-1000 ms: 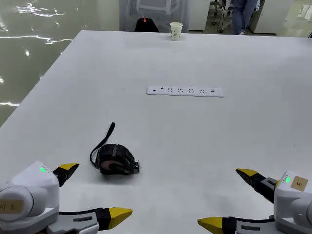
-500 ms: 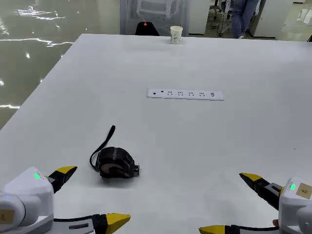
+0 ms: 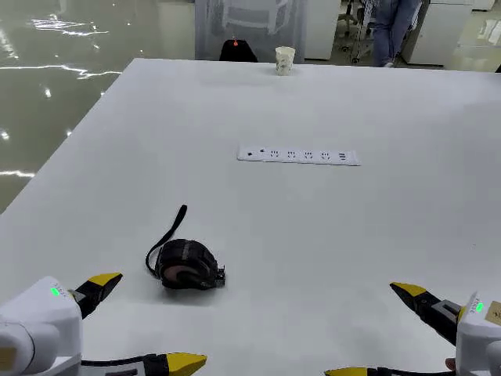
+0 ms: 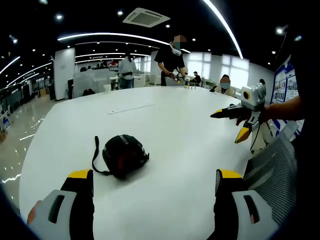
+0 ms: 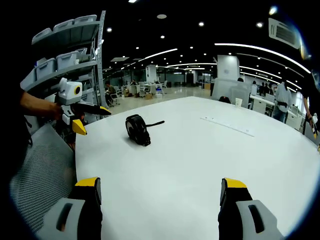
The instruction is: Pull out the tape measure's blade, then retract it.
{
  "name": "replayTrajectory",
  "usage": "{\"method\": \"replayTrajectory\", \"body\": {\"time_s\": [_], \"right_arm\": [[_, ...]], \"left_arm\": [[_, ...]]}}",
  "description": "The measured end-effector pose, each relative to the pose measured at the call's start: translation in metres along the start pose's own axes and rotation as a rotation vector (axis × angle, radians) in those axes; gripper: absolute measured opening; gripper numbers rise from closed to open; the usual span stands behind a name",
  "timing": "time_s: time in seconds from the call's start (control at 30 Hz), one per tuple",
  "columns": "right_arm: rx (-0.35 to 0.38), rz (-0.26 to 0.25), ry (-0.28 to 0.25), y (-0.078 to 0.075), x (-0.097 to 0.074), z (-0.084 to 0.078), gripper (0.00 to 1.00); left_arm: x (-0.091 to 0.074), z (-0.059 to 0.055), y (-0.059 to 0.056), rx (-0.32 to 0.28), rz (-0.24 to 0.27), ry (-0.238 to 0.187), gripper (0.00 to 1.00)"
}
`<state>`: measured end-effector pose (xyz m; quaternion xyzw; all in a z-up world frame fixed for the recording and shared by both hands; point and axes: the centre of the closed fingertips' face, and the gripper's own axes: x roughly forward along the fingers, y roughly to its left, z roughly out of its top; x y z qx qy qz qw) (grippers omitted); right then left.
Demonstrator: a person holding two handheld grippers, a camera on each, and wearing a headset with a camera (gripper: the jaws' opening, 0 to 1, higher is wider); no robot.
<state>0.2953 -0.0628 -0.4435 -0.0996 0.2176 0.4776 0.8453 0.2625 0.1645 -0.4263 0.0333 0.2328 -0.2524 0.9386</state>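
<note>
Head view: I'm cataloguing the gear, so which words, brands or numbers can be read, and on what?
None can be read.
Tape measure: no legible marking.
Power strip: marks too small.
Paper cup: any print blurred.
Sticker on right gripper: blurred.

1 tape measure [image 3: 186, 265] | 1 power strip [image 3: 299, 156] | 1 paper cup [image 3: 285, 59]

Power strip [image 3: 299, 156] midway, perhaps a paper cup [image 3: 285, 59] beyond.

I'm in a big open-plan lab/office: large white table [image 3: 376, 227], glossy floor [image 3: 55, 102], ceiling strip lights [image 4: 115, 36], shelf rack [image 5: 97, 65] of grey bins [image 5: 70, 24], people [image 4: 169, 59] standing around.
</note>
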Motion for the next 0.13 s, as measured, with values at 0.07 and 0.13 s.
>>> {"method": "replayTrajectory", "body": {"time_s": [0.07,0.13], "right_arm": [[0.0,0.001,0.001,0.0004,0.0003,-0.0002,0.99],[0.002,0.002,-0.001,0.0007,0.0006,-0.0003,0.99]], "left_arm": [[-0.0004,-0.0006,0.0019,0.006,0.006,0.001,0.99],[-0.0005,-0.0009,0.002,0.005,0.004,0.002,0.99]]}}
